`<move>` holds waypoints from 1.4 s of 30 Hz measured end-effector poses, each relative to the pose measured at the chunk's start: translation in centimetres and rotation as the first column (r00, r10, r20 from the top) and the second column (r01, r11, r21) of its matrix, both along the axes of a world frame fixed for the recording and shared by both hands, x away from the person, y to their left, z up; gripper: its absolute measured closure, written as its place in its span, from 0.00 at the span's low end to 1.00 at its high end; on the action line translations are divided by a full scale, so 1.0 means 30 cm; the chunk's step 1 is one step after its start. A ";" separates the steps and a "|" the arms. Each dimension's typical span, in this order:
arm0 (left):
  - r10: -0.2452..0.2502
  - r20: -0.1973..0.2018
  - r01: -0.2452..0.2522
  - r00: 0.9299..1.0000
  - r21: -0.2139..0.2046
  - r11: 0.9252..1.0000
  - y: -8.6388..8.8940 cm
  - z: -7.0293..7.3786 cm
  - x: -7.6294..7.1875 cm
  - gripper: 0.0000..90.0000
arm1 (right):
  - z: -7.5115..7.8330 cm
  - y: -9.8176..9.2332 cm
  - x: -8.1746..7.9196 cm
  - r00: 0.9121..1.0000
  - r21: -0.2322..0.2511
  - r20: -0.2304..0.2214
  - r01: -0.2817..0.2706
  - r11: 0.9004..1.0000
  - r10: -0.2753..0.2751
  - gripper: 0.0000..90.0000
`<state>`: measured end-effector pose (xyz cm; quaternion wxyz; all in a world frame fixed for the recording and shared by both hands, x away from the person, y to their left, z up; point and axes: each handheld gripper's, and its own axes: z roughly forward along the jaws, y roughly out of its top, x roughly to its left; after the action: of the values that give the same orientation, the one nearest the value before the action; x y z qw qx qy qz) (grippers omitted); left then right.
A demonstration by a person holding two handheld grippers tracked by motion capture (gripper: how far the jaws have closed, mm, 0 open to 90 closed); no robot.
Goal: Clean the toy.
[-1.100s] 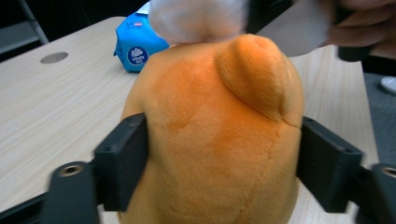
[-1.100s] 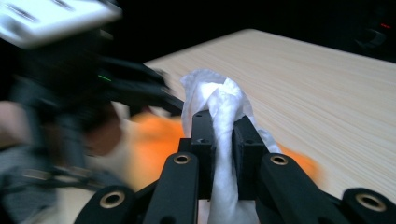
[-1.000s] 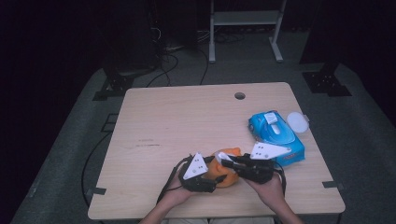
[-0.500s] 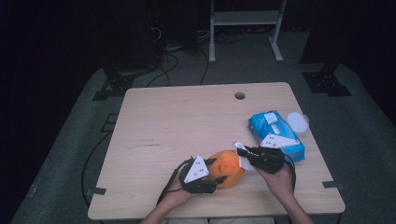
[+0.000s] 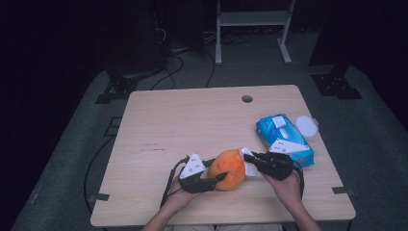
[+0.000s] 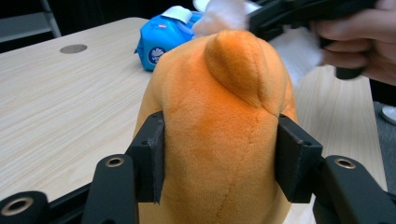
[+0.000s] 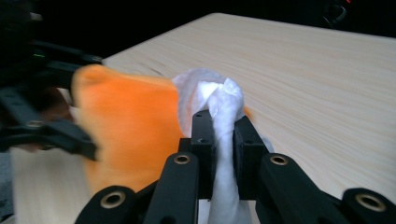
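Pale wooden table [image 5: 192, 125], near edge: left tool [image 5: 211, 181], jaws just closing, clamps the round orange plush toy [image 5: 230, 168] while right tool [image 5: 250, 159], pinching a crumpled white wipe [image 7: 215, 100], should rub gently, toy steadied.

In my left gripper view, my left gripper [image 6: 219, 163] presses both pads into the orange plush toy [image 6: 219, 135], whose underside is cut off by the bottom edge; my jaws have just been closing on it. Behind the toy, the blue wipes pack [image 6: 163, 39] is partly hidden. In my right gripper view, my right gripper [image 7: 223, 140] pinches a white wipe [image 7: 219, 105] whose lower end is cut off below, and left of the toy [image 7: 126, 130] my other gripper is a dark blur.
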<state>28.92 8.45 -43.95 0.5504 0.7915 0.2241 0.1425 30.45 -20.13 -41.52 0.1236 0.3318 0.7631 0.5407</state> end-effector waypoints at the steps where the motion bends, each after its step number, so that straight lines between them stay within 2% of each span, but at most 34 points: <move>1: 0.006 -0.007 -0.007 1.000 -0.007 1.000 0.000 0.001 0.001 0.50 | 0.010 0.018 -0.013 1.000 0.007 0.018 -0.025 1.000 0.025 0.90; 3: 0.021 -0.013 -0.022 1.000 -0.018 1.000 0.004 0.006 0.001 0.51 | 0.036 0.058 -0.045 0.995 0.006 0.062 -0.076 0.997 0.075 0.90; 5: 0.032 -0.006 -0.032 0.999 -0.028 0.999 0.008 0.017 -0.003 0.52 | 0.057 0.085 -0.066 0.988 0.029 0.092 -0.128 0.991 0.125 0.90; 7: 0.037 0.016 -0.037 0.999 -0.024 0.999 0.015 0.035 -0.011 0.54 | 0.060 0.094 -0.070 0.985 0.019 0.107 -0.135 0.991 0.133 0.90; 9: 0.044 0.023 -0.043 0.999 -0.024 0.999 0.026 0.047 -0.013 0.54 | 0.045 0.079 -0.052 0.990 0.032 0.081 -0.118 0.992 0.115 0.90; 11: 0.049 0.029 -0.049 0.998 -0.018 0.999 0.036 0.049 -0.010 0.55 | 0.014 0.059 -0.019 0.998 -0.011 0.035 -0.059 0.998 0.060 0.90; 12: 0.050 0.038 -0.050 0.998 -0.001 0.999 0.035 0.048 -0.011 0.55 | 0.004 0.053 -0.009 0.999 -0.007 0.014 -0.049 0.999 0.050 0.90; 13: 0.051 0.050 -0.052 0.997 0.019 0.998 0.029 0.045 -0.013 0.55 | -0.004 0.049 -0.004 0.999 0.016 0.000 -0.045 0.999 0.045 0.90; 14: 0.045 0.058 -0.046 0.997 0.030 0.998 0.022 0.043 -0.016 0.55 | 0.002 0.053 -0.008 0.999 0.029 0.003 -0.053 0.998 0.053 0.90; 17: 0.020 0.085 -0.025 0.996 0.068 0.997 -0.012 0.038 -0.027 0.55 | 0.057 0.093 -0.052 0.990 0.062 0.086 -0.116 0.991 0.111 0.90; 19: 0.006 0.095 -0.014 0.995 0.083 0.996 -0.030 0.033 -0.038 0.55 | 0.082 0.127 -0.081 0.980 0.042 0.137 -0.151 0.988 0.144 0.89; 20: 0.002 0.099 -0.010 0.995 0.090 0.996 -0.034 0.031 -0.042 0.54 | 0.084 0.138 -0.087 0.978 0.026 0.144 -0.154 0.988 0.148 0.90; 22: -0.009 0.095 0.000 0.995 0.092 0.996 -0.035 0.028 -0.044 0.53 | 0.069 0.138 -0.079 0.983 0.004 0.126 -0.136 0.991 0.134 0.90; 24: -0.029 0.075 0.023 0.997 0.079 0.997 -0.031 0.024 -0.036 0.48 | 0.048 0.116 -0.058 0.989 0.008 0.097 -0.110 0.994 0.109 0.90; 26: -0.063 0.020 0.062 0.998 0.042 0.997 -0.020 0.024 -0.017 0.34 | 0.030 0.096 -0.047 0.994 -0.003 0.071 -0.083 0.997 0.083 0.90; 27: -0.077 -0.016 0.077 0.997 0.009 0.997 -0.011 0.023 -0.007 0.28 | 0.021 0.089 -0.043 0.995 -0.001 0.055 -0.084 0.996 0.084 0.90; 28: -0.070 -0.024 0.070 0.997 -0.007 0.998 -0.003 0.022 0.001 0.22 | 0.015 0.086 -0.044 0.995 -0.007 0.047 -0.086 0.996 0.086 0.90; 31: -0.042 -0.025 0.043 0.999 0.031 0.999 0.005 0.009 0.018 0.11 | 0.017 0.087 -0.041 0.995 -0.013 0.048 -0.086 0.996 0.087 0.90; 32: -0.040 -0.022 0.041 0.999 0.044 0.998 0.004 0.001 0.021 0.10 | 0.018 0.087 -0.038 0.995 -0.017 0.052 -0.086 0.996 0.087 0.90; 33: -0.041 -0.018 0.042 0.999 0.055 0.998 0.006 -0.004 0.021 0.12 | 0.018 0.087 -0.037 0.995 -0.013 0.045 -0.084 0.996 0.084 0.90; 35: -0.035 -0.001 0.035 0.999 0.068 0.997 0.008 0.003 0.015 0.28 | 0.021 0.090 -0.044 0.996 -0.010 0.049 -0.075 0.997 0.075 0.90; 36: -0.035 0.028 0.033 0.999 0.087 0.996 0.007 0.010 0.007 0.36 | 0.028 0.095 -0.058 0.994 -0.001 0.076 -0.077 0.997 0.077 0.90; 38: -0.032 0.084 0.024 0.996 0.099 0.995 0.000 0.027 -0.009 0.50 | 0.051 0.118 -0.088 0.984 0.014 0.126 -0.125 0.992 0.122 0.90; 39: -0.030 0.105 0.020 0.994 0.096 0.995 -0.004 0.035 -0.016 0.54 | 0.062 0.135 -0.103 0.980 0.005 0.142 -0.143 0.990 0.141 0.90; 41: -0.024 0.163 0.006 0.986 0.106 0.994 -0.007 0.053 -0.031 0.59 | 0.072 0.162 -0.111 0.974 -0.045 0.168 -0.148 0.988 0.154 0.90; 42: -0.015 0.185 -0.007 0.983 0.119 0.993 -0.004 0.062 -0.035 0.60 | 0.068 0.164 -0.104 0.976 -0.061 0.166 -0.134 0.989 0.143 0.90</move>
<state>27.86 8.33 -42.10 0.5208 0.8068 0.1613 0.2275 27.35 -15.20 -39.49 0.1586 0.2274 0.7841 0.5553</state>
